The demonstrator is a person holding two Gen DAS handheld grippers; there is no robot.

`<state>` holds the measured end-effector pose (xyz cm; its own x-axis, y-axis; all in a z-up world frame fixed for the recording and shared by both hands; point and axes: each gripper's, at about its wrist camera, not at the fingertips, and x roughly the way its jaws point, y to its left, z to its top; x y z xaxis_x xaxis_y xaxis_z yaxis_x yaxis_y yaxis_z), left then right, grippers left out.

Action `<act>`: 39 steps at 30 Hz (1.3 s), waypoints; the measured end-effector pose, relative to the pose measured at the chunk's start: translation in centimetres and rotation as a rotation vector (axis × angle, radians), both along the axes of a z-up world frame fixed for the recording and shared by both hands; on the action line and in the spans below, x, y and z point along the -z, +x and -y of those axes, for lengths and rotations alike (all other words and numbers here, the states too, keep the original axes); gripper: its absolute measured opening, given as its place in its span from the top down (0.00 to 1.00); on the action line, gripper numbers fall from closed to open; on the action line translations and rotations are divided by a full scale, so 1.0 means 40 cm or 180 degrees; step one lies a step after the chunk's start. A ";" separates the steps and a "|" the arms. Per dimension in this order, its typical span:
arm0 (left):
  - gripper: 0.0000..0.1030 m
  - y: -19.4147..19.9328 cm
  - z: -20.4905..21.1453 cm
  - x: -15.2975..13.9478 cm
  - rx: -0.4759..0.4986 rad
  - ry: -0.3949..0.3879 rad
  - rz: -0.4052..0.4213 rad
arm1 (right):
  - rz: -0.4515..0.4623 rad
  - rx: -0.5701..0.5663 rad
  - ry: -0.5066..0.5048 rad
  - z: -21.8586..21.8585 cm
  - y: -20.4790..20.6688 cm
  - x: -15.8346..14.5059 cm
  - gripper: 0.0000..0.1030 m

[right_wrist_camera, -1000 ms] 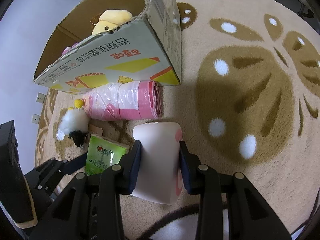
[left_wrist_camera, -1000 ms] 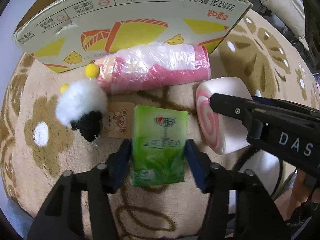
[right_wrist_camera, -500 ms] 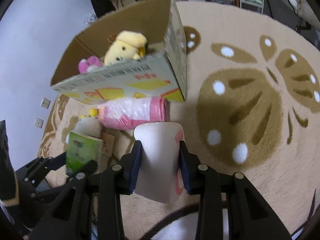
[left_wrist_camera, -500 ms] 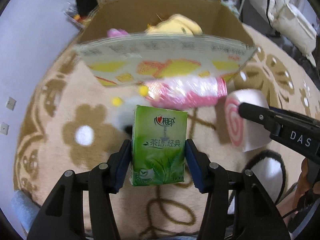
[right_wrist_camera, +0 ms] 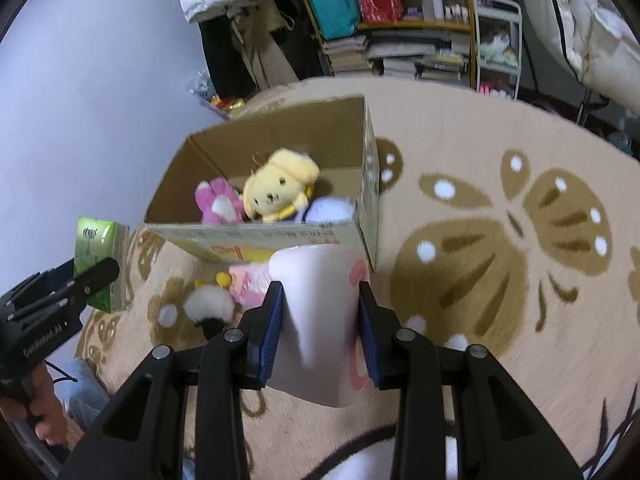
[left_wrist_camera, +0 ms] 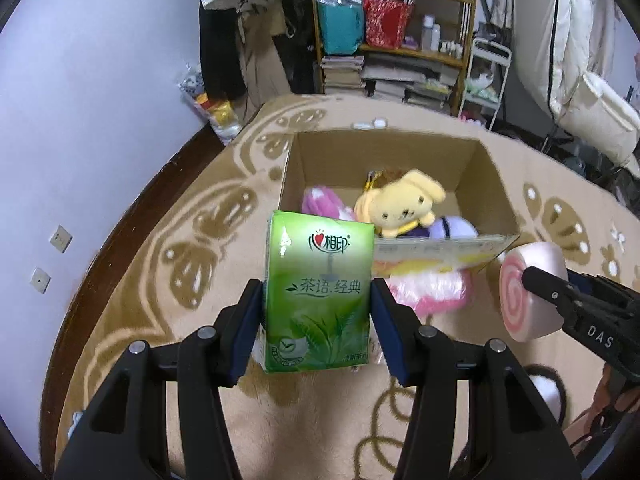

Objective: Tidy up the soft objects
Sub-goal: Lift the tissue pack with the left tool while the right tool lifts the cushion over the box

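My left gripper [left_wrist_camera: 318,312] is shut on a green tissue pack [left_wrist_camera: 318,296] and holds it in the air before the open cardboard box [left_wrist_camera: 472,162]. My right gripper [right_wrist_camera: 320,320] is shut on a white and pink swirl-roll cushion [right_wrist_camera: 320,304], also lifted near the box's front wall [right_wrist_camera: 260,236]. The cushion shows in the left wrist view [left_wrist_camera: 528,296], the tissue pack in the right wrist view [right_wrist_camera: 100,260]. Inside the box lie a yellow plush dog [left_wrist_camera: 400,204], a pink plush [right_wrist_camera: 216,200] and a lilac plush [right_wrist_camera: 328,208].
A pink plastic-wrapped roll [left_wrist_camera: 424,288] and a white and black fluffy toy [right_wrist_camera: 208,308] lie on the beige patterned rug [right_wrist_camera: 500,240] in front of the box. A shelf with books and bags [left_wrist_camera: 400,32] stands behind. A wall [left_wrist_camera: 100,80] is at the left.
Both grippers have risen from the rug with their objects. The view now looks down into the open box instead of at its front wall.
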<state>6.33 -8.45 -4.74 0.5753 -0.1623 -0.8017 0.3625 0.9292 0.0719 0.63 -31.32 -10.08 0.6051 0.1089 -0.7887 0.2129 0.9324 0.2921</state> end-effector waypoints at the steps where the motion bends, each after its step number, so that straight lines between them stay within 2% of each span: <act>1: 0.49 0.003 0.001 -0.012 0.0006 -0.0002 0.0046 | 0.0054 0.0002 -0.0029 -0.002 0.002 -0.012 0.64; 6: 0.49 0.027 0.015 -0.040 0.0039 -0.0028 0.0184 | 0.0295 -0.0064 -0.0163 -0.008 0.021 -0.061 0.64; 9: 0.49 0.043 0.021 -0.040 0.0051 -0.0033 0.0287 | 0.0435 -0.0100 -0.0365 -0.025 0.040 -0.094 0.64; 15: 0.49 0.085 0.028 -0.039 -0.0022 0.0029 0.0456 | 0.0695 -0.0182 -0.0393 -0.047 0.083 -0.129 0.64; 20: 0.49 0.134 0.021 -0.045 -0.0130 -0.0047 0.0527 | 0.0801 -0.0256 -0.0598 -0.059 0.130 -0.119 0.64; 27: 0.49 0.180 0.035 -0.019 -0.0088 -0.0015 0.0589 | 0.0887 -0.0237 -0.0856 -0.055 0.186 -0.098 0.64; 39: 0.49 0.209 0.063 0.017 0.0104 -0.0255 0.0497 | 0.0987 -0.0309 -0.0829 -0.051 0.223 -0.042 0.64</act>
<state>14.68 -10.98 -5.42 0.6852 -0.2426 -0.6868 0.3827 0.9222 0.0561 9.57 -29.29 -8.41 0.8151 -0.0018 -0.5794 0.0593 0.9950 0.0803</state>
